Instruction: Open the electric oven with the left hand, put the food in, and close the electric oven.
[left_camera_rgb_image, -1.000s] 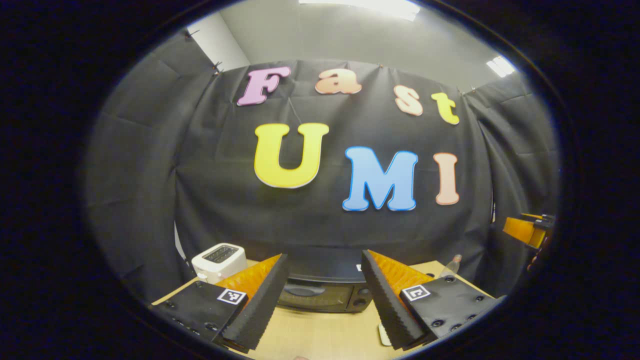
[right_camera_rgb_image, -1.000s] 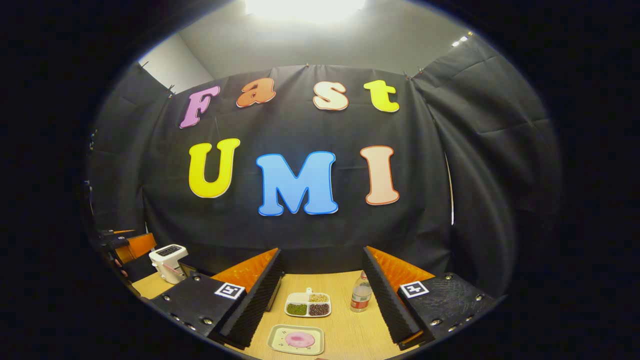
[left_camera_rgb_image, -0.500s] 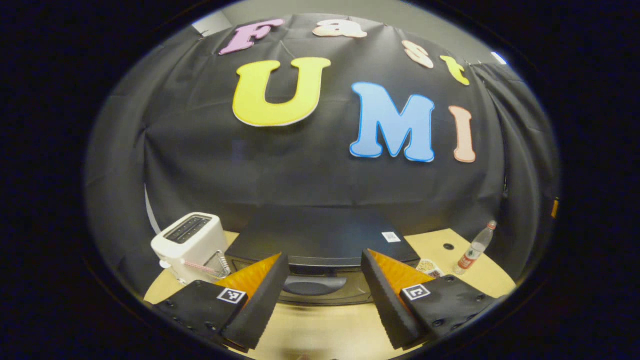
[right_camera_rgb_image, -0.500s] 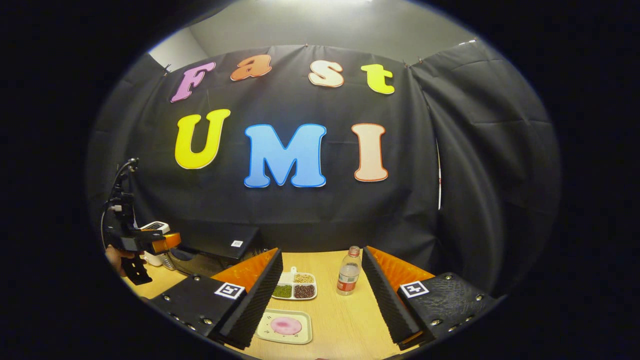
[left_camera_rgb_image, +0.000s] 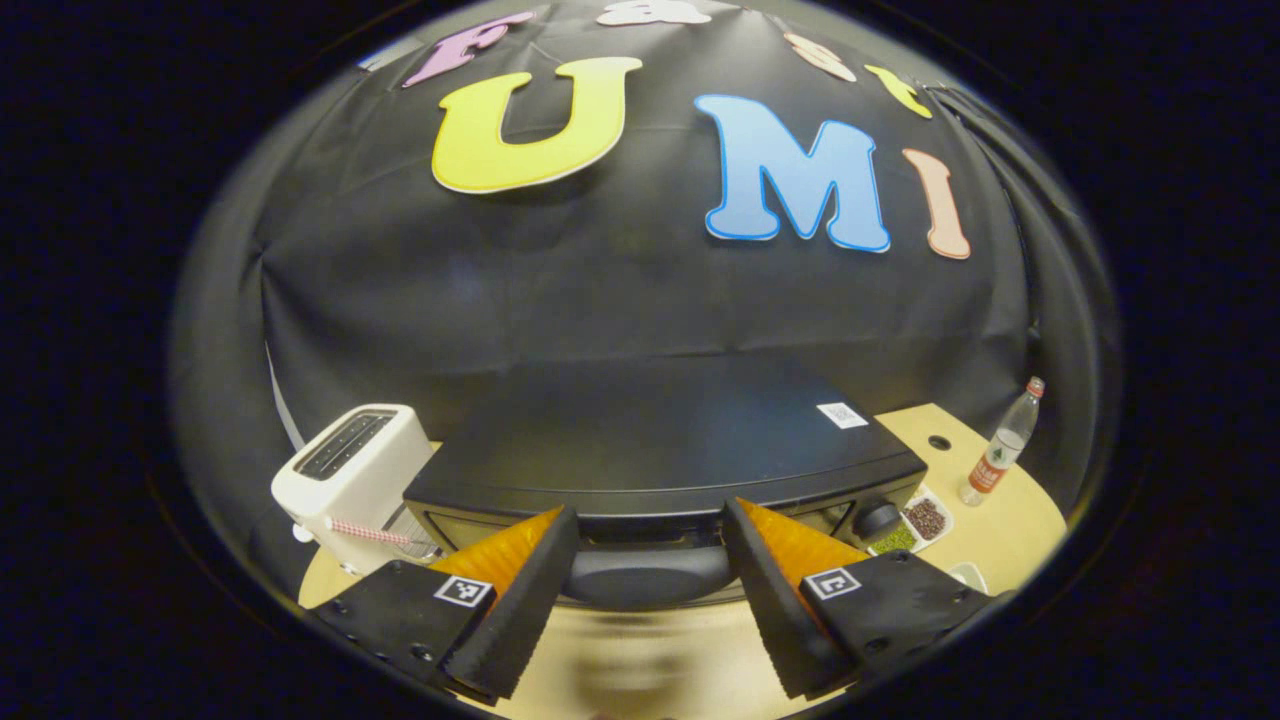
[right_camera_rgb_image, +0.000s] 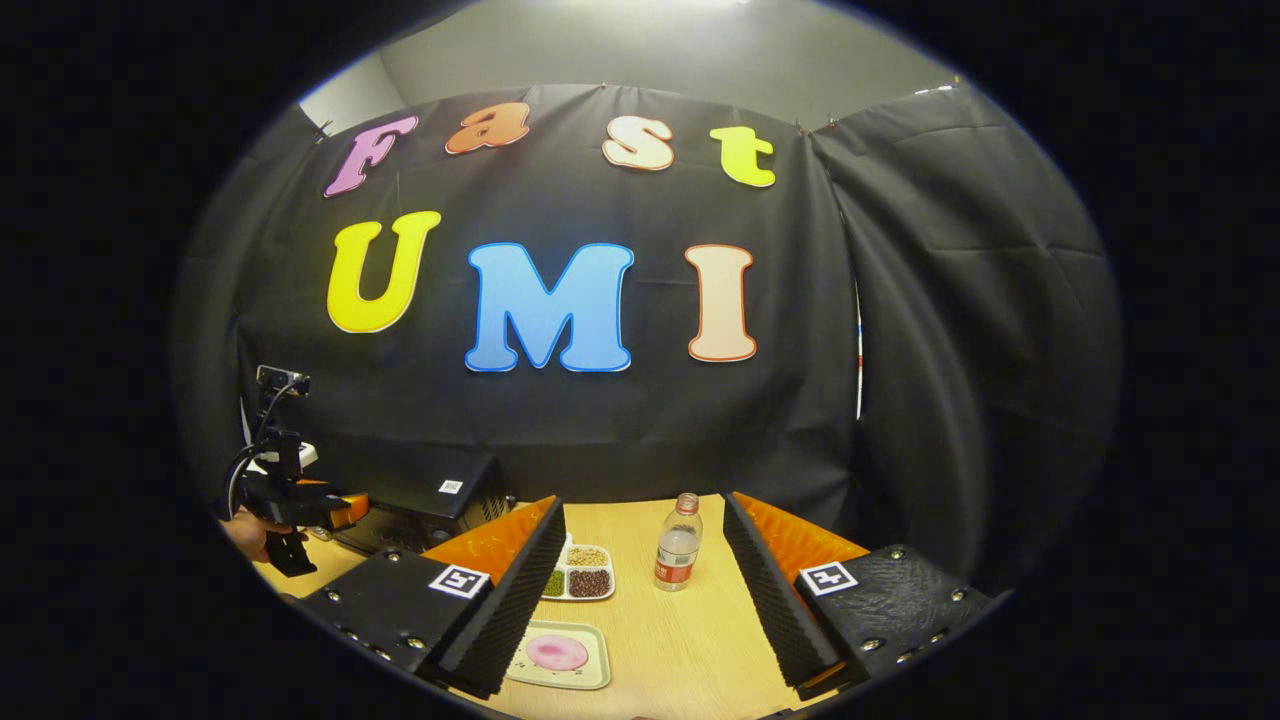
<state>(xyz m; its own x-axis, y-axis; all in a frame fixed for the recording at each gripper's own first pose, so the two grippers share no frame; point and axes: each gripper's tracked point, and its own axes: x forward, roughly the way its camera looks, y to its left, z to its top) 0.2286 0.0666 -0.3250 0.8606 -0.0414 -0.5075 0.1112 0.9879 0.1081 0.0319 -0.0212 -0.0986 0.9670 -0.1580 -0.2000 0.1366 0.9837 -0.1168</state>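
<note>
A pale wooden table (right_camera_rgb_image: 690, 640) runs along the black cloth wall. At its left end sits the black electric oven (left_camera_rgb_image: 650, 450), door shut, its curved handle (left_camera_rgb_image: 648, 575) facing out. The left gripper (left_camera_rgb_image: 648, 590) hangs just in front of that handle with its jaws spread wide, one finger to each side, holding nothing. A white toaster (left_camera_rgb_image: 345, 470) stands just left of the oven. The right gripper (right_camera_rgb_image: 645, 600) hovers over the middle of the table, also wide open and empty. Below it, near the front edge, a small square tray (right_camera_rgb_image: 560, 655) carries the food (right_camera_rgb_image: 557, 652), a pink round piece, well apart from the oven. Behind that lies a divided dish (right_camera_rgb_image: 580, 578) of beans and grains, and beside it stands a clear bottle (right_camera_rgb_image: 678, 557).
</note>
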